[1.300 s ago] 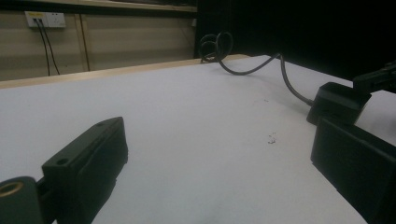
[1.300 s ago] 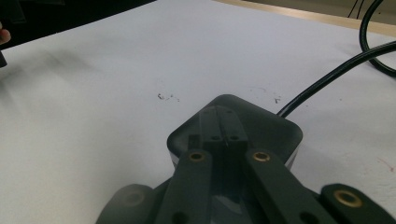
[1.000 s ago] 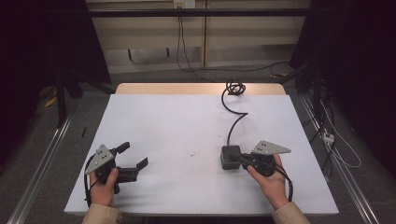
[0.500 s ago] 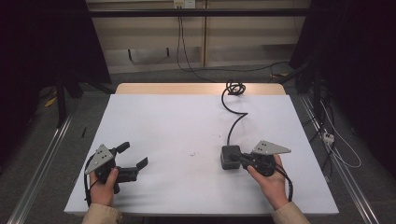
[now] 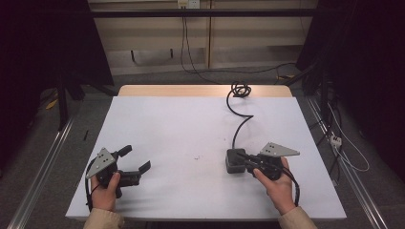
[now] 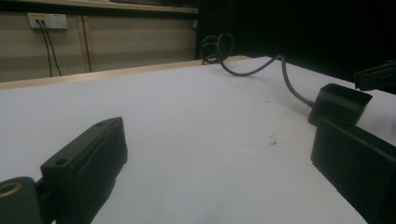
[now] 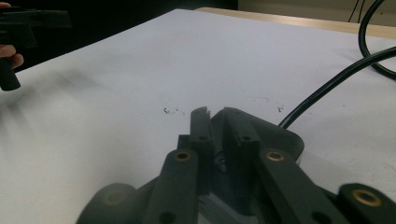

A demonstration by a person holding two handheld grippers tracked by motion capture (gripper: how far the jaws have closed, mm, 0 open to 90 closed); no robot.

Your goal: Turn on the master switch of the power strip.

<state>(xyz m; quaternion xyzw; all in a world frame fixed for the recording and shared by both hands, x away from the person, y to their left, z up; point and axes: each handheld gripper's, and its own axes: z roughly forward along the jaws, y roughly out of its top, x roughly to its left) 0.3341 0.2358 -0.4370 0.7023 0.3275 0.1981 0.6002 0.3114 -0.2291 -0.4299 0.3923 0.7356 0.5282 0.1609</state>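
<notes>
No movement is to be made out since a second ago: both grippers and the black adapter block (image 5: 235, 161) are found where they were. The right gripper (image 5: 243, 160) is held low over the tabletop (image 5: 191, 129) near its front right corner, and its jaws are drawn almost together. In the right gripper view (image 7: 214, 122) the two jaws are seen closed on a thin raised part of the adapter block (image 7: 261, 135), one jaw on each side of it, so the block is gripped. The block rests flat on the tabletop, right of the middle and towards the front edge. Its black cable (image 5: 241, 121) is led away in curves across the white surface and is gathered in a small coil at the far edge, right of centre.

The left gripper (image 5: 136, 160) is held by the left hand (image 5: 106, 188) near the front left corner, its jaws spread wide with nothing between them. In the left gripper view (image 6: 215, 158) bare tabletop is seen between the two jaws, with the adapter block (image 6: 340, 103) well apart beyond them.
</notes>
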